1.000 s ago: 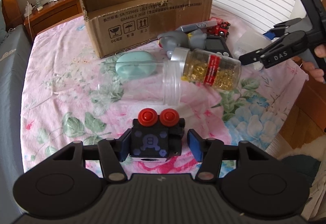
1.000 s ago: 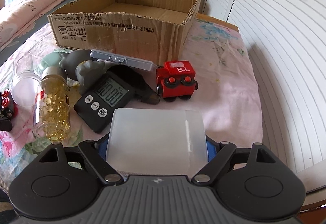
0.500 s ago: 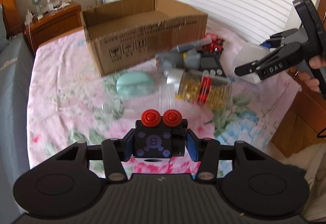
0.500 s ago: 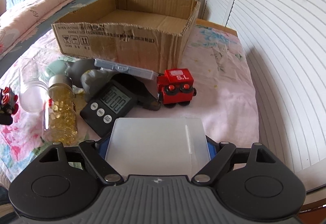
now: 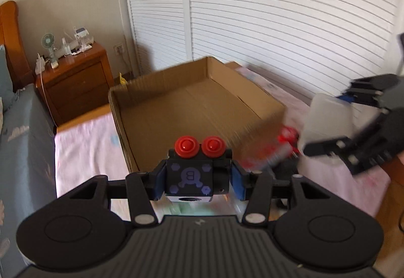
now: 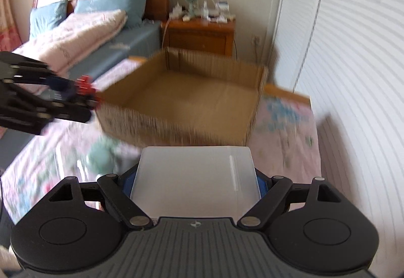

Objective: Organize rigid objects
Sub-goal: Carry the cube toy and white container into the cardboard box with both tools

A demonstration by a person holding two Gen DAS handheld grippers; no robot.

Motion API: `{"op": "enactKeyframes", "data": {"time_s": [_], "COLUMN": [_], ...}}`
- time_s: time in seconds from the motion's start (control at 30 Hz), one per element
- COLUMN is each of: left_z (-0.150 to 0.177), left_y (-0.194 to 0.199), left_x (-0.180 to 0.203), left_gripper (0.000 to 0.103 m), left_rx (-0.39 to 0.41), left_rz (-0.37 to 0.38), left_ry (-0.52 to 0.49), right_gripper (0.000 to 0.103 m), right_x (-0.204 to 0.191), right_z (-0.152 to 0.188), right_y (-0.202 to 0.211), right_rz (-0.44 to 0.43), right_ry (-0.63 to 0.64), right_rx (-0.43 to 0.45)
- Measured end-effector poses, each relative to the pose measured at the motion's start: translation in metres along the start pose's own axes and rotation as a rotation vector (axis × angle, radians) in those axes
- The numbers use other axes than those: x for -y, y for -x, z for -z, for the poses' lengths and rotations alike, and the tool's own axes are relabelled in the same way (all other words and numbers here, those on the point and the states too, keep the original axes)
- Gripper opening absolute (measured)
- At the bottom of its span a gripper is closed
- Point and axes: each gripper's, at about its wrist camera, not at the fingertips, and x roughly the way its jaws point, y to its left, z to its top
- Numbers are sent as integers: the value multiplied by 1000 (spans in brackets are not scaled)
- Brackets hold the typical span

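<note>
Left gripper (image 5: 198, 180) clamps black toy block (image 5: 192, 177), red knobs up, near the open cardboard box (image 5: 192, 106). Right gripper (image 6: 195, 183) clamps frosted plastic box (image 6: 197, 179), also near the cardboard box.

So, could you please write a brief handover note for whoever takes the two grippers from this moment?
Left gripper: shut on the small black toy block with two red knobs, held up in front of the open brown cardboard box.
Right gripper: shut on the translucent white plastic box, also raised and facing the cardboard box.
Cardboard box: sits on the pink floral cloth; what shows of its inside is bare.
Done: both items are gripped and off the cloth.
Left: set both into the cardboard box, then fetch the rest, such as the pale green round object. Other items are too blurred to name.
</note>
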Motion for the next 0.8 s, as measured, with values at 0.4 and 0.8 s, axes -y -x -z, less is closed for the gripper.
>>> {"op": "enactKeyframes", "data": {"time_s": [0.4,0.8], "left_z": [-59,-29], "left_y": [-68,-40], "left_x": [-38,-31], "left_gripper": [96,97], "left_rx": [55,-12], "left_rz": [-170,-99], "left_ry": [86,-19], "right_gripper": [87,87], "right_x": [7,19], "right_z": [-78,-119], "right_y": [-49,-103], "right_rz": [-18,14], "right_ry": [-52,-115], "right_rx": [40,-22]}}
